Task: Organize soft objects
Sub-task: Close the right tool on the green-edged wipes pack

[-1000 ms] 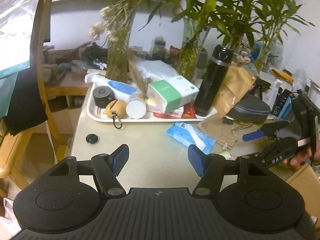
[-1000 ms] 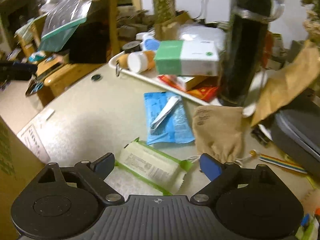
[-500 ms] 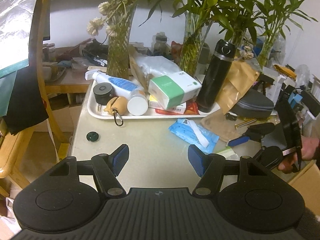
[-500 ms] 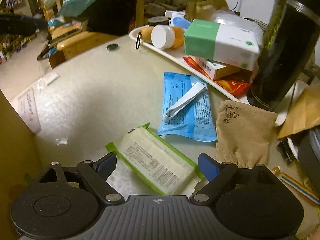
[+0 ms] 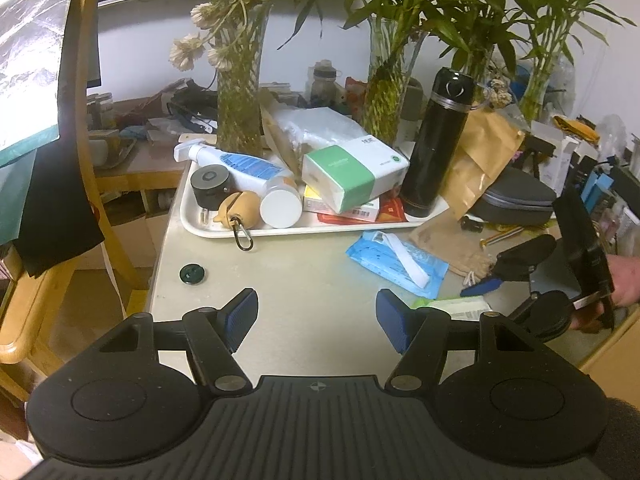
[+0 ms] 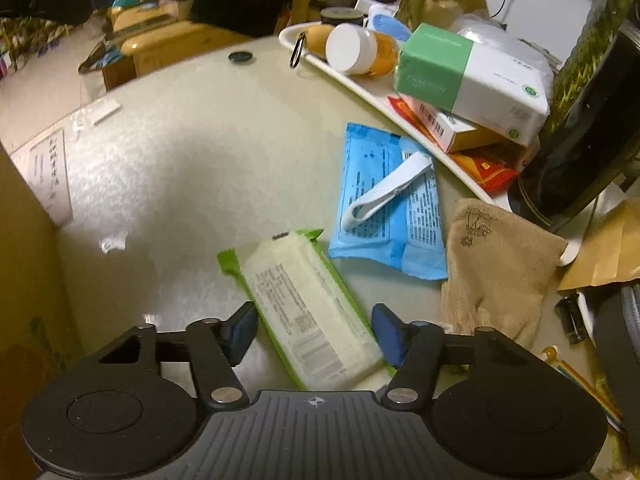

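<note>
Wipes pack, left wrist view: the green-edged wipes pack [image 5: 454, 305] lies flat on the table [image 5: 304, 280], off to the right of the left gripper [image 5: 316, 314] and partly hidden behind its right finger.
Left gripper: jaws stand moderately open over bare table, nothing between them.
Right gripper, left wrist view: the right gripper [image 5: 504, 276] reaches in from the right, held by a hand [image 5: 624, 282], and sits just above the pack; it looks clearly the nearer of the two.
Wipes pack, right wrist view: the pack [image 6: 308, 306] lies directly between the fingers of the right gripper [image 6: 312, 330].
Long axis: runs from upper left to lower right, slanted across the gap, not square to it.
Right gripper jaws: closing, with the pack between them; the blue pads appear just beside its edges, and firm contact cannot be told.
Neighbours: a blue packet [image 6: 388, 204] and a tan pouch [image 6: 494, 268] lie just beyond, apart from the fingers.
</note>
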